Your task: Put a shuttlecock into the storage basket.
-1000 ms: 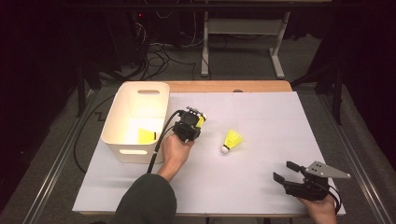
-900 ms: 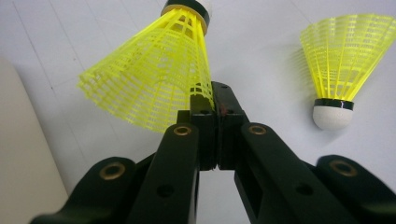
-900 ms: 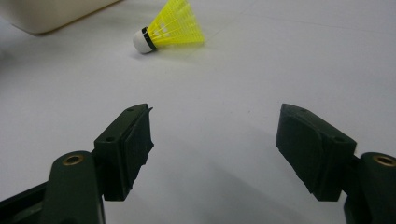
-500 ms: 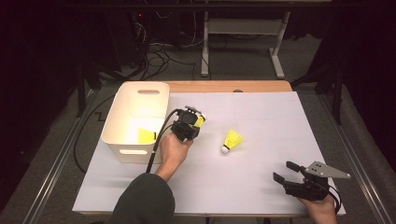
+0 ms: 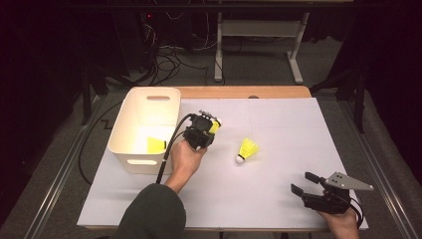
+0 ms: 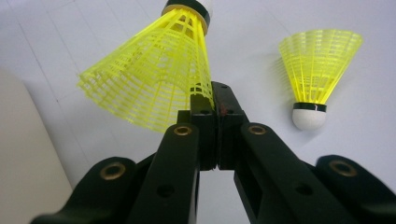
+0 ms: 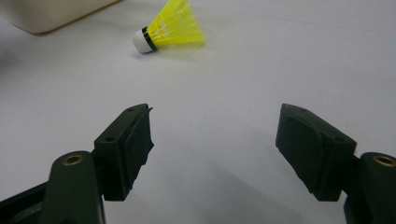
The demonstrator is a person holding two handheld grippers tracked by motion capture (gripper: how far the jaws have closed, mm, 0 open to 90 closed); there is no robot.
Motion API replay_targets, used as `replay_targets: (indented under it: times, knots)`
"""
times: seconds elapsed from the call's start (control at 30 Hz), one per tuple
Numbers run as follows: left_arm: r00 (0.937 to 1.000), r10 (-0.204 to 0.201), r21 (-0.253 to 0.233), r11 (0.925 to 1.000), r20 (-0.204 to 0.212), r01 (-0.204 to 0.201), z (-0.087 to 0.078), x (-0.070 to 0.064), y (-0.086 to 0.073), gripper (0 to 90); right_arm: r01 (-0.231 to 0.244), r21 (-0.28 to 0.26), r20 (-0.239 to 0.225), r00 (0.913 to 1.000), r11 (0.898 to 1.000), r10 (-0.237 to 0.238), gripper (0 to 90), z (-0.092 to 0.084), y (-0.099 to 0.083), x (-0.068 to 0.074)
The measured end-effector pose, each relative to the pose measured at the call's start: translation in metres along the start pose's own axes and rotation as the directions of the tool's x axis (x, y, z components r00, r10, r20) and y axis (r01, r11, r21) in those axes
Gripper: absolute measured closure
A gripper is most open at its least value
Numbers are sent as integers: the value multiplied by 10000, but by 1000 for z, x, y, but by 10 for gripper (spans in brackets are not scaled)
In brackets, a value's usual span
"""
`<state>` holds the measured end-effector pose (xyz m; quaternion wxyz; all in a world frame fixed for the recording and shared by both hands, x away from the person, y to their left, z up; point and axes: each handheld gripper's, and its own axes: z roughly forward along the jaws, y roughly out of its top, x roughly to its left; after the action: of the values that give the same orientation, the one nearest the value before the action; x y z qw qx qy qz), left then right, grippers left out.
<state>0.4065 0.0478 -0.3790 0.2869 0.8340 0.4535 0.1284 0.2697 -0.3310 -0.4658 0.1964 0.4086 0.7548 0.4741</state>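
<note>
The left gripper [image 5: 208, 127] is pinching the rim of a yellow plastic-mesh shuttlecock with a white cork tip [image 6: 154, 74], its black jaws pressed together on the skirt's edge, and is holding it above the white paper-covered table [image 5: 278, 199] just right of the cream plastic bin with handle slots [image 5: 130, 149]. A second yellow shuttlecock [image 5: 246, 150] is lying on its side on the table, a little to the right of that gripper, white tip pointing near. Another yellow piece [image 5: 155, 145] is sitting inside the bin. The right gripper [image 5: 304, 183] is resting at the near right corner, its jaws standing wide apart with nothing between them.
</note>
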Motion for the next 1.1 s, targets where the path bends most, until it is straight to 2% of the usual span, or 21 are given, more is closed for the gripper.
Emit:
replay_targets:
  times: [1.1]
  knots:
    - [9996, 137, 165, 9998, 228, -140, -16, 4, 18, 889, 11, 15, -2, 10000, 10000, -11, 272, 0, 0, 0]
